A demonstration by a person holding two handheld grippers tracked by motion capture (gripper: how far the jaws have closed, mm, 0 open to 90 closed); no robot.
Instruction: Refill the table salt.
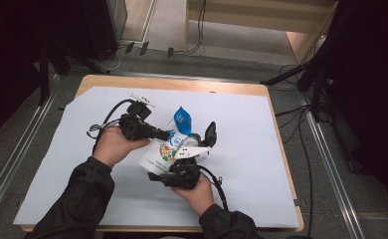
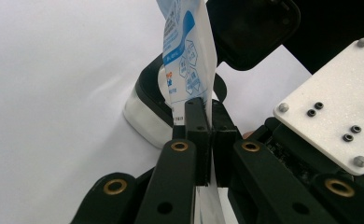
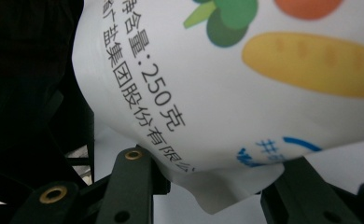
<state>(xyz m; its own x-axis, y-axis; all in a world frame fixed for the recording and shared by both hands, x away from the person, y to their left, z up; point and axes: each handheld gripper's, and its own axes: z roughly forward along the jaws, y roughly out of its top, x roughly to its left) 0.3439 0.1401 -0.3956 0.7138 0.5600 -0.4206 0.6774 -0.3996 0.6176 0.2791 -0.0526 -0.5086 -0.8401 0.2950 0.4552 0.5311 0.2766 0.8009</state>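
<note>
One white printed bag (image 1: 164,149) at centre frame, held above the paper-covered table (image 1: 251,149), long axis slanting from lower left to its blue end at upper right. Left tongs (image 1: 168,133) pinched tight on its edge; right tongs (image 1: 202,142) spread around its body.

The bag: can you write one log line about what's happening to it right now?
bag: white printed pouch, above table sheet | left claw: shut on bag's edge | right claw: around bag's end, grip unclear
</note>
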